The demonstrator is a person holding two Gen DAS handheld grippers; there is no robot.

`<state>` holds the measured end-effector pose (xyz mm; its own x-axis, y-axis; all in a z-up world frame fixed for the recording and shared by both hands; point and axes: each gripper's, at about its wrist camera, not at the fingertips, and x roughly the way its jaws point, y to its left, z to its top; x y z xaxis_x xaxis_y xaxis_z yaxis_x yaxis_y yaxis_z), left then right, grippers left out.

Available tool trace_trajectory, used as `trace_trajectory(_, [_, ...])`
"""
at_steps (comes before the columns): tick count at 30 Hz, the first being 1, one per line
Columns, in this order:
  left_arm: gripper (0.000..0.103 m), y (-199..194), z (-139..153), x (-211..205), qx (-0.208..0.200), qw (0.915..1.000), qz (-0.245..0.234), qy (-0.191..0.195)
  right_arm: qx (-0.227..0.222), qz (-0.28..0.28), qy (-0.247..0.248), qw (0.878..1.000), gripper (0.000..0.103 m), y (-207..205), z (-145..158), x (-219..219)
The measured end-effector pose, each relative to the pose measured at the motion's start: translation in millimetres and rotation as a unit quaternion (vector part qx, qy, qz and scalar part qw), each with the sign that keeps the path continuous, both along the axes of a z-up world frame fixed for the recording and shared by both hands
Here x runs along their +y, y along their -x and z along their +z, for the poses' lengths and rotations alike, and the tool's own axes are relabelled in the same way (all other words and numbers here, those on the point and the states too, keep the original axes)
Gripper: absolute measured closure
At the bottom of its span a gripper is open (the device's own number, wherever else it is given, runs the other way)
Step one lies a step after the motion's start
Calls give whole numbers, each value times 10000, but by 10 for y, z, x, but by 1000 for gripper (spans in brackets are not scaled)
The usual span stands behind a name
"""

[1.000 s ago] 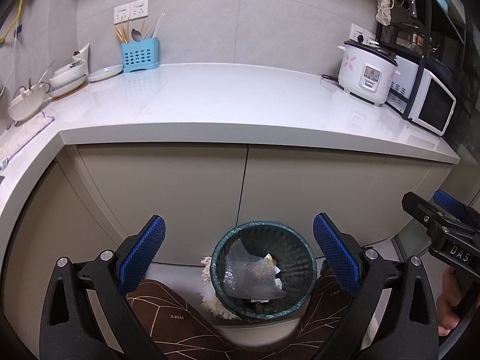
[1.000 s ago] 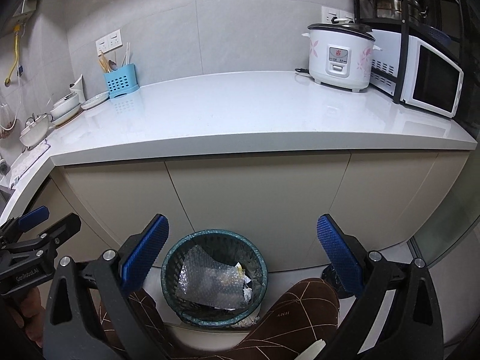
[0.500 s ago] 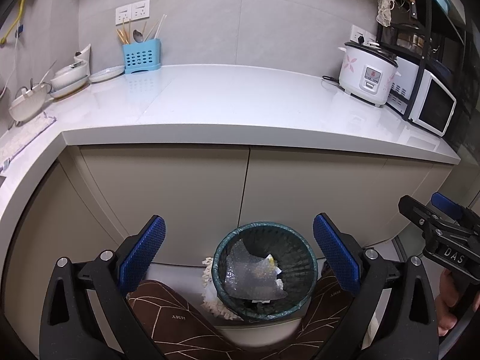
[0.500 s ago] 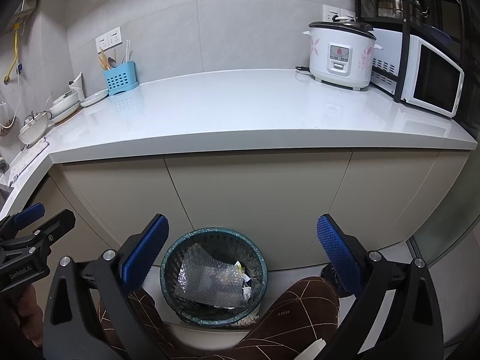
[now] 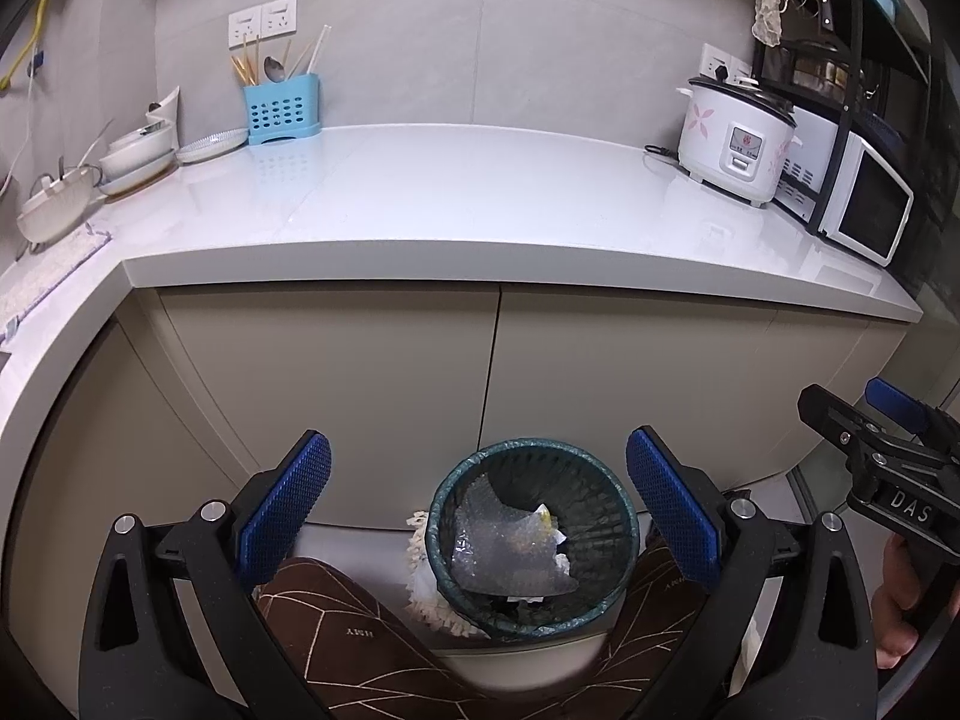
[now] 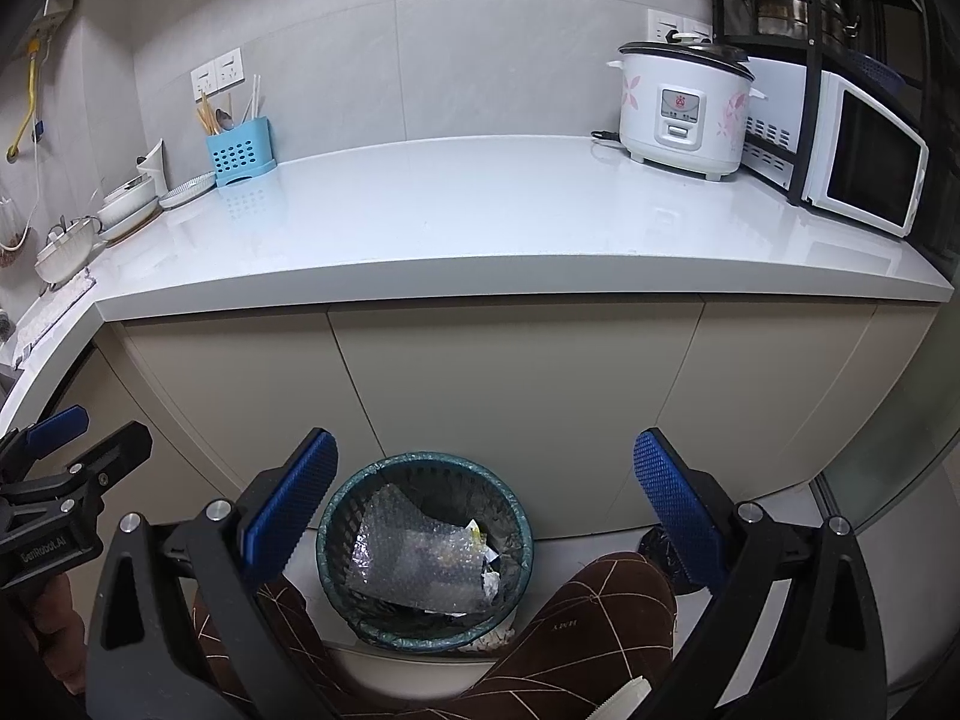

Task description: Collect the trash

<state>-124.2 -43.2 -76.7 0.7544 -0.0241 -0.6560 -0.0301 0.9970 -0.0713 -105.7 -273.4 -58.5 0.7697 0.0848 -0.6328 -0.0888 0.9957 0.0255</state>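
We see two hand-held grippers. The left hand-held gripper (image 5: 477, 504) has its blue pads spread wide with nothing between them. The right hand-held gripper (image 6: 486, 501) is spread wide too, and it holds nothing.

We count one trash bin (image 5: 533, 531) on the floor, close to the cupboard doors under the desk (image 5: 480, 198). It is round and dark green, with a mesh wall and a bag liner. Inside we see one big sheet of bubble wrap (image 5: 504, 552) and some small white and yellow scraps (image 5: 549, 525). Two knees in brown trousers (image 5: 354, 642) sit on each side of the bin.

On the desk we count one rice cooker (image 5: 735, 141) near the right back corner, one microwave (image 5: 858, 204) beside it at the right edge, one blue cutlery holder (image 5: 281, 108) at the back edge, and some white bowls (image 5: 135, 150) near the left back corner.
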Motion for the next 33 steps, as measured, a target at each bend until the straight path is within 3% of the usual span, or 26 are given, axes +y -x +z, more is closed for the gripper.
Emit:
trace_trajectory(19, [6, -8, -12, 15, 20, 10000, -5, -17, 20, 8, 7, 10000, 8, 5, -38, 5])
trace_trajectory(24, [6, -3, -20, -45, -43, 9997, -41, -225, 33, 14, 15, 10000, 8, 11, -63, 15])
trace_trajectory(33, [6, -26, -46, -62, -16, 9997, -87, -243, 66, 18, 18, 10000, 8, -11, -80, 31])
